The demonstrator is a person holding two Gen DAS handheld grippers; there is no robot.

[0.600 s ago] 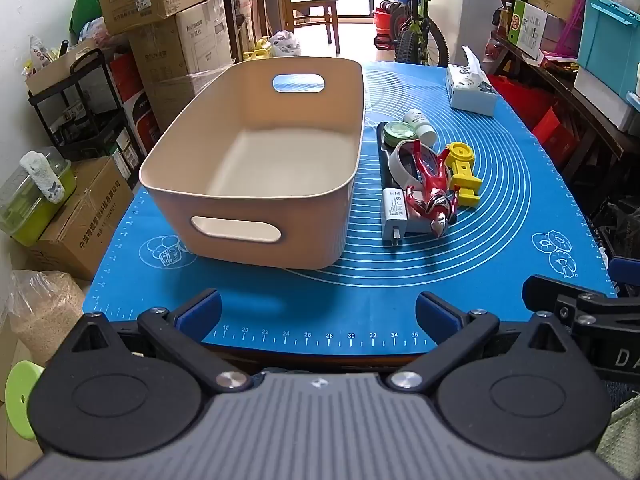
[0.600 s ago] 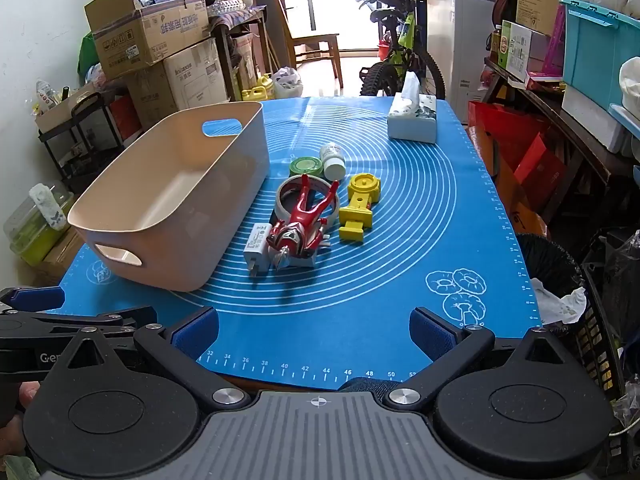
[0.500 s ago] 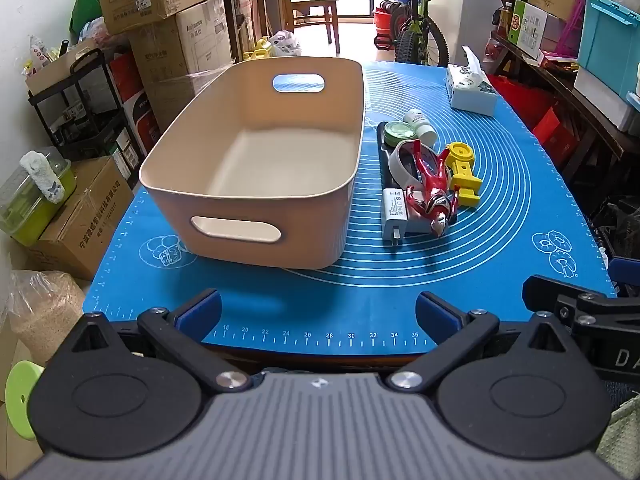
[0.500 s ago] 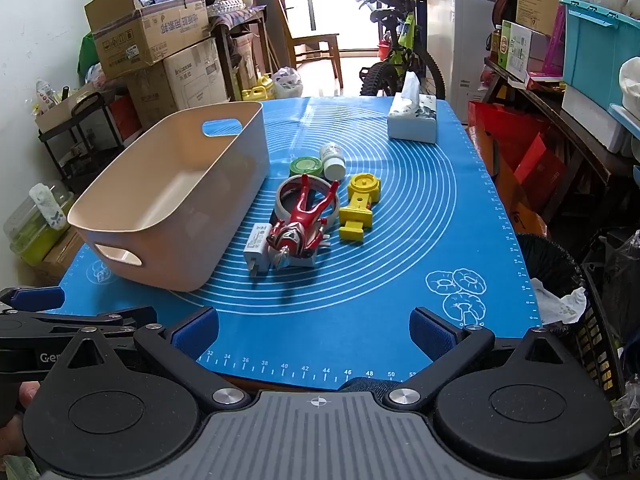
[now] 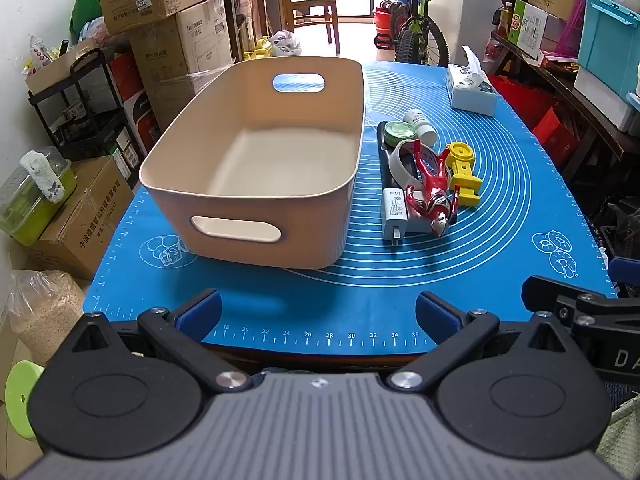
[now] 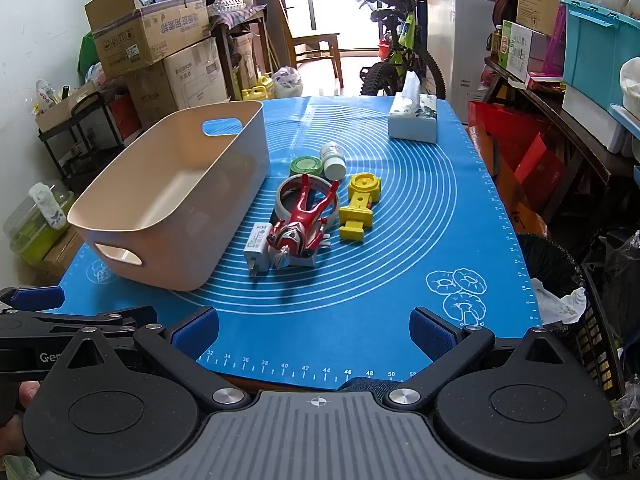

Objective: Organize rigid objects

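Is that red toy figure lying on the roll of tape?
Touching. In the right wrist view the red toy figure lies across the tape roll, its legs resting on the rim.

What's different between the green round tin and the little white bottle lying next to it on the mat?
The green tin is flat and wide and rests on its base; the white bottle is narrower, longer and lies tipped on its side. The tin is green all over with a ringed lid; the bottle is white with a label. Both are round containers sitting close together beside the beige bin.

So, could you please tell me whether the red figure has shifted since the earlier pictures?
No. The red figure lies across the tape ring, beside the white charger, exactly as before.
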